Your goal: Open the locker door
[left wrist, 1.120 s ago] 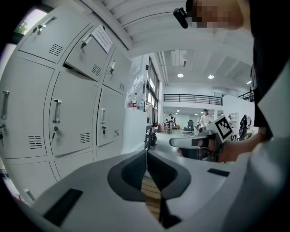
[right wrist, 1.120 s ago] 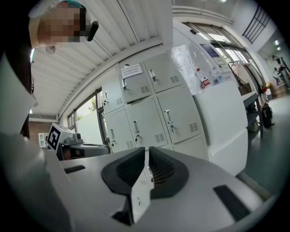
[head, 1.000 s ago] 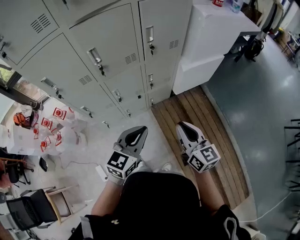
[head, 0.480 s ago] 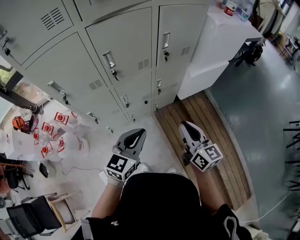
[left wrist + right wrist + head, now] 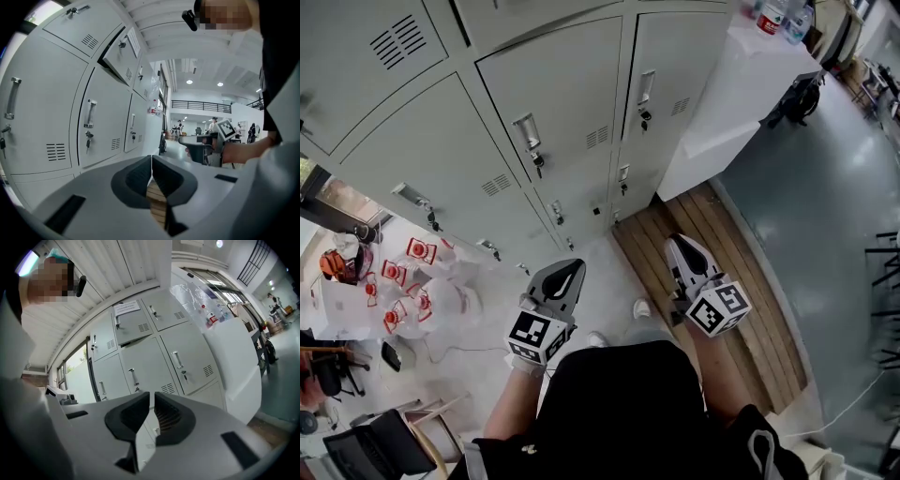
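The bank of pale grey metal lockers (image 5: 562, 112) is plain, beside a white box-shaped table (image 5: 722, 84). A brown slatted wooden floor strip (image 5: 642, 253) meets glossy dark blue-grey floor (image 5: 834, 187). The left gripper (image 5: 570, 269) and right gripper (image 5: 680, 244) are grey, with black-and-white square-patterned cubes. The plastic packets (image 5: 398, 281) are red and white.

You have stepped closer to the lockers (image 5: 562, 94), they fill more of the head view, left hand-held gripper (image 5: 572, 270) and right hand-held gripper (image 5: 680, 246) carried forward with you, one shoe (image 5: 642, 307) now ahead.
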### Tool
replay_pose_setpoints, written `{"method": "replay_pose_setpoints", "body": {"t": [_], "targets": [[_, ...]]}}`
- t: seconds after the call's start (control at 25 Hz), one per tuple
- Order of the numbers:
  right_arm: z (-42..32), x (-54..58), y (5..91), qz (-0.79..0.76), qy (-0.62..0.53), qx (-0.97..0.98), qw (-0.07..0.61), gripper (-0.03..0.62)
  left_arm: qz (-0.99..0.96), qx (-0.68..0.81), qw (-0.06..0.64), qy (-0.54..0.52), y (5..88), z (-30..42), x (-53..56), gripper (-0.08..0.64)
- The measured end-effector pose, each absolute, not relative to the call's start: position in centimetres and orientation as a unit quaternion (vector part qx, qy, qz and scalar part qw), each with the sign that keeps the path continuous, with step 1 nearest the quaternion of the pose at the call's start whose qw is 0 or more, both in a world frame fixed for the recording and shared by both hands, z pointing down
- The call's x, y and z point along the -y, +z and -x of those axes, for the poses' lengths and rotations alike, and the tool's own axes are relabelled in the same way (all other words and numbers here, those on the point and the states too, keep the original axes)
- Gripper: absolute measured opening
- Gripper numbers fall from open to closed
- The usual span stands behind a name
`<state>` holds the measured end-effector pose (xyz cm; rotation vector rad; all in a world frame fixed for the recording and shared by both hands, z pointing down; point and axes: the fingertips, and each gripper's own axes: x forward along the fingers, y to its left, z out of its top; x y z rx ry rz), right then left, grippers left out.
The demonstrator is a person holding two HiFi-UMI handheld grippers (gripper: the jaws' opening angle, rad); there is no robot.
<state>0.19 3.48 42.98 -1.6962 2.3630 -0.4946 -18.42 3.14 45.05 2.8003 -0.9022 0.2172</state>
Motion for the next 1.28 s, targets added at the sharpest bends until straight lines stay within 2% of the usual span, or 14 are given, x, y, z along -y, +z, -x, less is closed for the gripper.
{"method": "replay_pose_setpoints", "body": {"t": [0.28,0.92,1.08,1.28], "targets": [[-2.6,2.7,42.5,0.556,-0.130,-0.818,0.068,0.049,-0.938,0.324,0.094,0.083,45.6,16.0,1.5,0.023],[-7.6,21.3,40.6,0.453,-0.104,-0.883,0.068,0.055,-0.881,0.455,0.097,0.085,44.0,10.0,12.2,0.023],[-7.3,25.0,40.2,0.424,-0.110,-0.896,0.075,0.110,-0.863,0.487,0.104,0.089,44.2,9.5,13.2,0.023],[-5.4,27.7,38.9,0.398,-0.086,-0.911,0.068,0.143,-0.845,0.515,0.108,0.094,44.1,10.3,14.1,0.023]]}}
